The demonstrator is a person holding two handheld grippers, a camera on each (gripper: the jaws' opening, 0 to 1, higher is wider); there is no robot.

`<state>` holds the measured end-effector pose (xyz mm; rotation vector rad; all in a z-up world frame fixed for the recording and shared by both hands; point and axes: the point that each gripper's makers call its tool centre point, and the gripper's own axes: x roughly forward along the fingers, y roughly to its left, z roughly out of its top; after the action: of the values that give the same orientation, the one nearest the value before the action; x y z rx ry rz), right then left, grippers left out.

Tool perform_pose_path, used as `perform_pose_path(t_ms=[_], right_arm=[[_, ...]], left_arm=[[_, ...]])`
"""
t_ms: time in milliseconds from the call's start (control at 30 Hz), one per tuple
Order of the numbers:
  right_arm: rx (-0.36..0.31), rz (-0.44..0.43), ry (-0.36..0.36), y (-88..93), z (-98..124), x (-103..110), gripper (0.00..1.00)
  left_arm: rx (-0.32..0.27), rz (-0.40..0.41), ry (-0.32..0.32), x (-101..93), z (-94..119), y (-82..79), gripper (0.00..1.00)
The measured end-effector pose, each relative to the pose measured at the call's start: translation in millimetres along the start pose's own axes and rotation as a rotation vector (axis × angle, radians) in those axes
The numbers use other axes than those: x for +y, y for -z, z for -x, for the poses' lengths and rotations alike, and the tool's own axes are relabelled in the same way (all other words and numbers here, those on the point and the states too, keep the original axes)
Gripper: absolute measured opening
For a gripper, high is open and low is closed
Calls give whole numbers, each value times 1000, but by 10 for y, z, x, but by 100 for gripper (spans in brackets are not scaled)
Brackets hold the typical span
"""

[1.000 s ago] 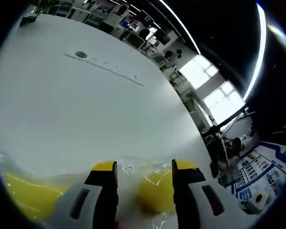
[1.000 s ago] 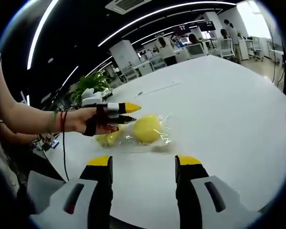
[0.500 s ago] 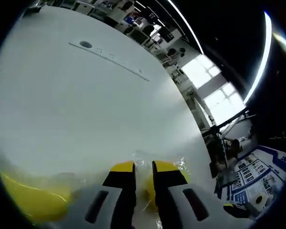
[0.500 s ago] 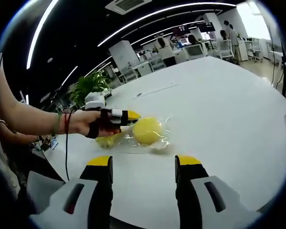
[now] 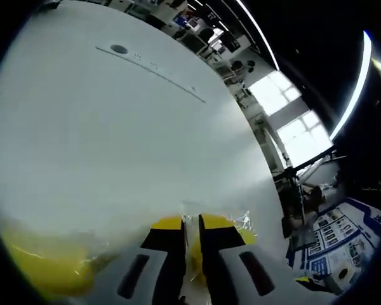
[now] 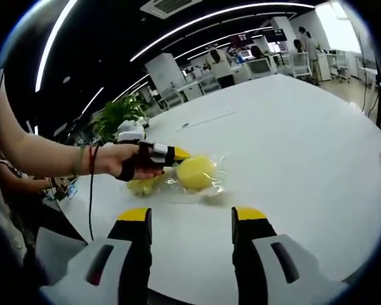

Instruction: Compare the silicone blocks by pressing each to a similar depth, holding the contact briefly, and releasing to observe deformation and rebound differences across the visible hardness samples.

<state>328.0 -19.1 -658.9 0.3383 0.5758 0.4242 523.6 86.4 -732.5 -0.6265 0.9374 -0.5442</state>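
Two yellow silicone blocks (image 6: 195, 173) in a clear wrapper (image 6: 211, 190) lie on the white worktop (image 6: 305, 140); the rounder one sits directly at the tips of the left gripper (image 6: 175, 154), whose jaws are nearly closed, whether pinching wrapper film I cannot tell. The right gripper (image 6: 190, 216), jaws spread and empty, hangs farther off, its view showing both blocks side by side. The left gripper view shows the film crinkled around the tips.

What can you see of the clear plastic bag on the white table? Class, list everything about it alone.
The clear plastic bag is thin, crinkled and glossy, lying flat on the white table. Inside are two yellow pieces: a rounded one and a flatter one beside it. The left gripper, held by a hand, has its yellow-tipped jaws nearly together at the bag's upper edge, beside the rounded piece. The right gripper hangs short of it, jaws apart.
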Motion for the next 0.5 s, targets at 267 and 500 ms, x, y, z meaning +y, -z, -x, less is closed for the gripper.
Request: perform_pose_path(t_ms=[267, 500], right_arm=[[-1, 3, -1, -18, 7, -14, 45], [0, 12, -6, -42, 16, 8, 45]], left_arm=[[-5, -30, 7, -51, -27, -10, 0], [-9, -60, 8, -85, 25, 0, 0]])
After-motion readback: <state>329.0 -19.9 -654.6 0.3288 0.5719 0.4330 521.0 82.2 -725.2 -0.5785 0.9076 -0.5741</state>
